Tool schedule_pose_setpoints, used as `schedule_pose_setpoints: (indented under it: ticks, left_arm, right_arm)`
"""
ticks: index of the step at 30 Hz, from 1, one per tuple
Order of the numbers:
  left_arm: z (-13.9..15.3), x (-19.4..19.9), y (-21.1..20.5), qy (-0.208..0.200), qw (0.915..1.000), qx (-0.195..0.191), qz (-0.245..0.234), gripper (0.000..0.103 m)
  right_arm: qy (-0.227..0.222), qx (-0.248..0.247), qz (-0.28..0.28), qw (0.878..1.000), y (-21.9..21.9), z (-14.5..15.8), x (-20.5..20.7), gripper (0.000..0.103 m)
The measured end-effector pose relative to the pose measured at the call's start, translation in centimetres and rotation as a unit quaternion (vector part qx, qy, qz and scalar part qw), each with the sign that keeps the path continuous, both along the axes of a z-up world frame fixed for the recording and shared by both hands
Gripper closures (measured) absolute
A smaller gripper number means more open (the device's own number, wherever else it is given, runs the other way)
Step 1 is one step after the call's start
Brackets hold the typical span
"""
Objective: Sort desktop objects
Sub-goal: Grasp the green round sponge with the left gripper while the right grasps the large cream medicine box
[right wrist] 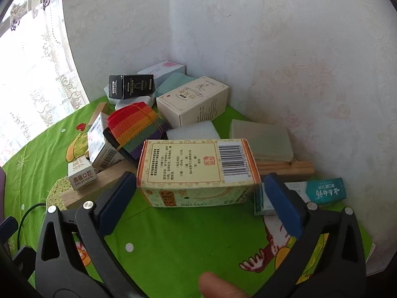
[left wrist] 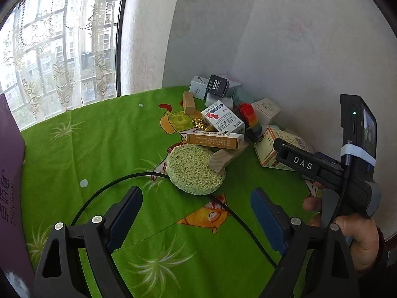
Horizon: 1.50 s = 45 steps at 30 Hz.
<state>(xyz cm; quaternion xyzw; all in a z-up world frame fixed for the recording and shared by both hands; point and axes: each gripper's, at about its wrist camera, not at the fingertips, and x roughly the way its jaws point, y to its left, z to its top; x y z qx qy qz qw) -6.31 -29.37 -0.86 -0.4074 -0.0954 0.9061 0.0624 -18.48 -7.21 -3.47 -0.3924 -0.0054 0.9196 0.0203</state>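
A cream and orange medicine box (right wrist: 198,171) with a barcode lies on the green cloth (right wrist: 188,238). My right gripper (right wrist: 199,182) is open, one blue pad (right wrist: 121,193) at each end of the box; I cannot tell if they touch it. My left gripper (left wrist: 198,206) is open and empty, just short of a round green sponge (left wrist: 196,171). A wooden block (left wrist: 224,159) leans on the sponge under a long orange box (left wrist: 215,140). Behind them are a white and blue box (left wrist: 223,119) and a rainbow strap roll (right wrist: 136,124).
More boxes crowd the wall corner: a cream box (right wrist: 196,99), black box (right wrist: 131,87), teal box (right wrist: 325,191), a white foam pad (right wrist: 191,130) and a translucent block (right wrist: 260,139). A black cable (left wrist: 104,188) crosses the cloth. A purple carton (left wrist: 10,186) stands at the left.
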Motion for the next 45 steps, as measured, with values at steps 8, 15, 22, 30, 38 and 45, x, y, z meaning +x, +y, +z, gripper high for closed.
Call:
schedule_pose_setpoints:
  ticks: [8,15,22,30,38,45]
  left_arm:
    - [-1.1,-1.7,1.1,-0.013,0.9997,0.006,-0.019,0.013]
    - [-2.7,-3.5,1.1,-0.028,0.9994,0.01,-0.02,0.013]
    - [-4.2,-5.5,1.8,-0.04,0.9987,-0.01,-0.031,0.013]
    - [-5.0,-6.8,2.4,-0.046,0.9964,-0.056,-0.043,0.012]
    - [-4.9,-7.0,2.2,-0.053,0.9959,-0.063,-0.039,0.014]
    - [-4.4,-5.3,3.0,-0.054,0.9947,-0.069,-0.053,0.022]
  right_arm:
    - [-0.017,-0.008,0.025,1.0,0.5,-0.8,-0.2,0.0]
    - [-0.027,-0.023,0.036,0.999,0.8,-2.2,-0.3,0.0]
    - [-0.02,-0.034,0.041,0.998,1.0,-2.0,-0.4,0.002]
    - [-0.014,-0.035,0.047,0.998,1.3,-1.7,0.0,0.002]
    - [-0.001,-0.036,0.056,0.998,1.4,-0.5,1.2,0.002]
    - [0.003,-0.041,0.069,0.997,1.9,0.6,3.3,0.002]
